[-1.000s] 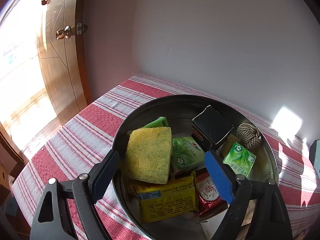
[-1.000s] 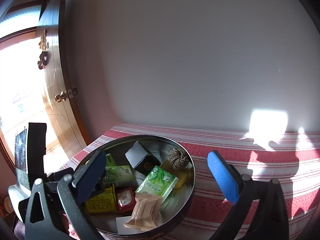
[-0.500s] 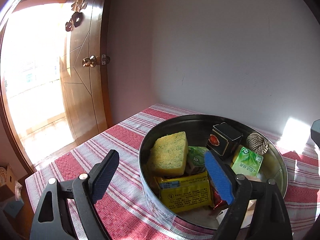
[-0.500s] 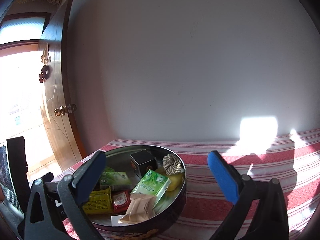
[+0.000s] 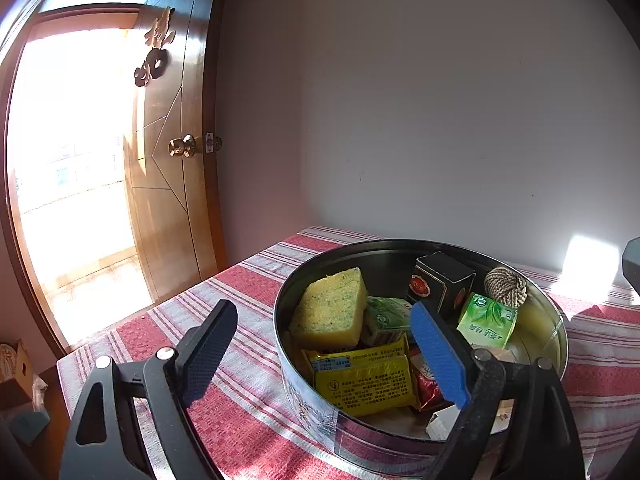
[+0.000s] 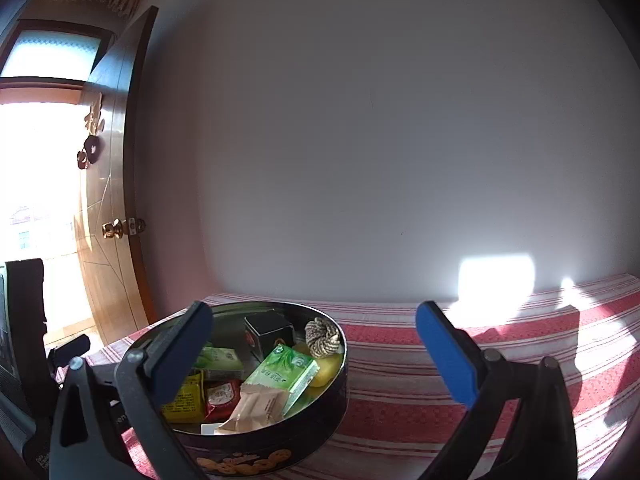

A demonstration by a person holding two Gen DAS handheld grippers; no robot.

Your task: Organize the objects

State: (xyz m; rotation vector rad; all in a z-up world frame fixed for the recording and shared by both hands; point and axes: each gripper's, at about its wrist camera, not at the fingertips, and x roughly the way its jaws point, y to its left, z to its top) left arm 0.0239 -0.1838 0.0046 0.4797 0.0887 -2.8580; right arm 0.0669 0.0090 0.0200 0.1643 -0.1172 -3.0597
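Round dark metal biscuit tin [image 5: 420, 436] on red-and-white striped desk [image 5: 240, 280], crammed with yellow sponge [image 5: 330, 312], green cartons, black box, twine ball, just ahead of wide, empty left hand-held gripper [image 5: 324, 354], its jaws just opened further, ahead-left of wide, empty right hand-held gripper [image 6: 316, 354]

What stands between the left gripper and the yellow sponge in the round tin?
Only the tin's near wall. The left gripper is open, low before the tin; the sponge lies uncovered on top, reachable from above.

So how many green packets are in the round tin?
2. One green packet lies toward the right, just in front of the twine ball; the other green packet sits mid-tin, right of the yellow sponge. More may be buried underneath.
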